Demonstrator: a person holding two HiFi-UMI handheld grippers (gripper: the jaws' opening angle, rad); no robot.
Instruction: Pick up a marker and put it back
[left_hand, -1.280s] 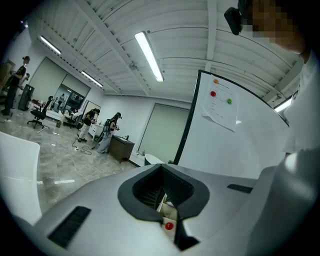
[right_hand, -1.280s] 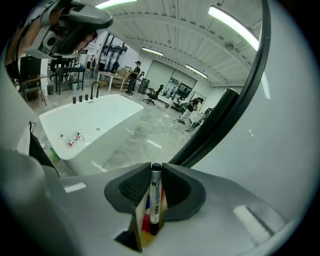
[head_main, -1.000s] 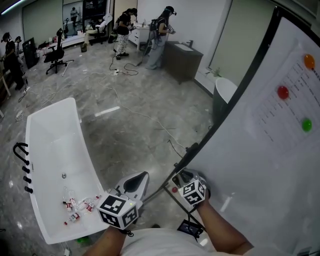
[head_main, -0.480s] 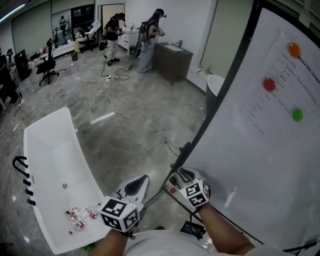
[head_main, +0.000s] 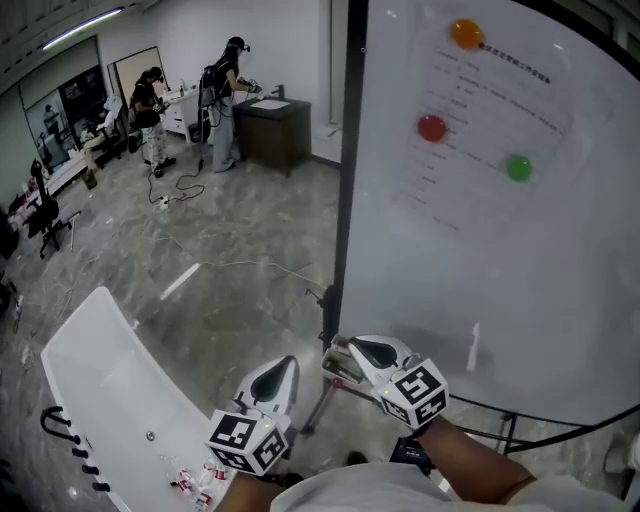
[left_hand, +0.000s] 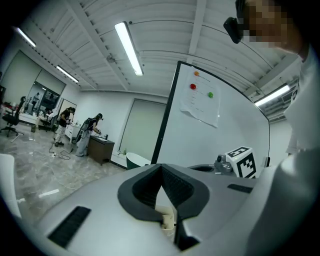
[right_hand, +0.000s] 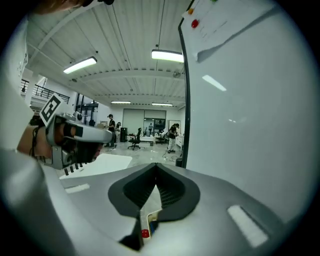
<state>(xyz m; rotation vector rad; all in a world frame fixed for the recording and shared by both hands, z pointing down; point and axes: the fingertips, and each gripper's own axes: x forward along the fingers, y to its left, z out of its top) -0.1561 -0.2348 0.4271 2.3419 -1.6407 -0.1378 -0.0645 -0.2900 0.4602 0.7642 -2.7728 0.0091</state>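
Markers (right_hand: 144, 233) lie on the whiteboard (head_main: 500, 250) tray (right_hand: 151, 216) just beneath the right gripper (right_hand: 156, 169), its jaws together and empty like those of the left gripper (left_hand: 161, 169), so I'd open the right wide, straddle one barrel squarely, then squeeze.

Left tool (left_hand: 161, 166) low in centre, jaws closed together, whiteboard (left_hand: 225, 135) at right carrying a paper sheet (left_hand: 201, 104) with coloured magnets (left_hand: 193, 86), ceiling strip light (left_hand: 129, 48) upper left, people (left_hand: 90, 132) far left
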